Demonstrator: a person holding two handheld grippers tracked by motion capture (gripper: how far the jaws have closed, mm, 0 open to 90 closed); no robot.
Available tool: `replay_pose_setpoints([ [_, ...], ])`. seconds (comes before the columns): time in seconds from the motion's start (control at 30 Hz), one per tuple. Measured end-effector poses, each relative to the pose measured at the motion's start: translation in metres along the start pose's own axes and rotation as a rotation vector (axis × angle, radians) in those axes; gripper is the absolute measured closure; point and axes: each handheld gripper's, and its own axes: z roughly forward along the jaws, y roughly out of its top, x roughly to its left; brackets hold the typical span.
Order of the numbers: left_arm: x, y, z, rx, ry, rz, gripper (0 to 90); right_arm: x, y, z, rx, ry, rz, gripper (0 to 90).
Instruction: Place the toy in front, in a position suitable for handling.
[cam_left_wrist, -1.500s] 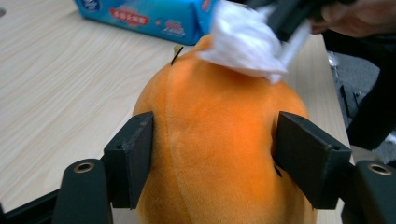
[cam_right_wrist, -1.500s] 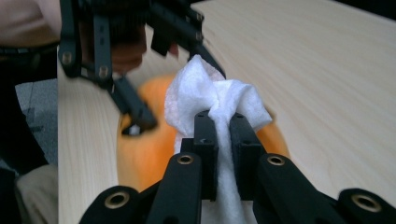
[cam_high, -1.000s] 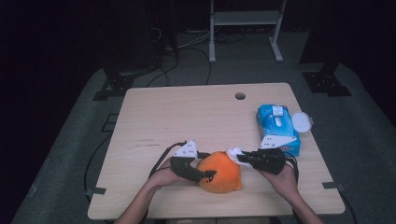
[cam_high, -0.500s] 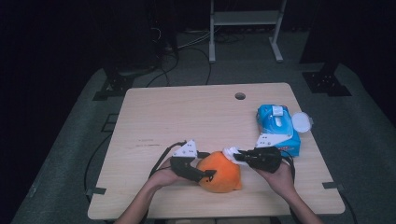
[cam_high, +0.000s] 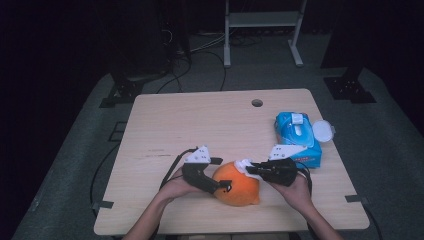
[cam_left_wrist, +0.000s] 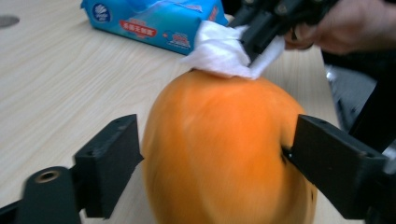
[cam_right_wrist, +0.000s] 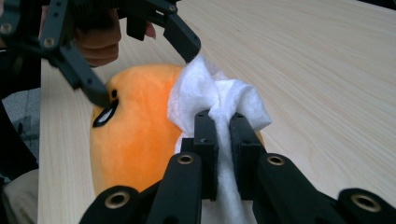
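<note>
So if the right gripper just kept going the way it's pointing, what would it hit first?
The orange plush toy. The right gripper, shut on a white wipe, points at the toy's top, so the wipe would press into it first; beyond that sits the left gripper, though depth is hard to judge.

Plush toy (cam_high: 236, 186) sits on the desk (cam_high: 200, 125) at its near edge, midway between both hands. Left gripper (cam_high: 220, 186) on its left side, one finger each side of it. Right gripper (cam_high: 246, 169) at its right, wipe (cam_high: 244, 165) resting on the toy's top. Wipe pack (cam_high: 298, 137) behind-right, lid (cam_high: 322, 131) just beside it. Desk hole (cam_high: 257, 103) near the far edge.
</note>
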Motion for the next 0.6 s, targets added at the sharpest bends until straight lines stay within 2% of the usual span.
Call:
replay_pose_setpoints([
  [0.07, 0.005, -0.004, 0.0, 0.011, -0.009, -0.045, 14.7, -0.004, -0.002, -0.003, 0.001, -0.002, 0.02, 82.7],
  [0.13, 0.006, -0.007, 0.002, 0.005, -0.042, -0.066, 23.3, -0.009, -0.003, -0.003, -0.001, 0.008, 0.041, 82.7],
  [0.2, 0.003, -0.006, 0.003, 0.012, -0.033, -0.037, 27.5, -0.008, 0.0, -0.002, -0.002, 0.009, 0.036, 82.7],
  [0.27, 0.0, -0.004, 0.004, 0.014, -0.027, -0.018, 30.1, -0.003, 0.006, -0.001, -0.006, 0.007, 0.011, 82.7],
  [0.47, -0.017, 0.004, 0.008, 0.029, 0.002, 0.069, 32.6, 0.023, 0.032, 0.017, -0.007, 0.064, -0.085, 82.7],
  [0.53, -0.018, 0.004, 0.007, 0.032, 0.005, 0.075, 33.0, 0.026, 0.038, 0.022, 0.005, 0.06, -0.106, 82.7],
  [0.6, -0.016, 0.001, 0.006, 0.028, -0.002, 0.077, 33.4, 0.023, 0.038, 0.023, 0.013, 0.054, -0.102, 82.7],
])
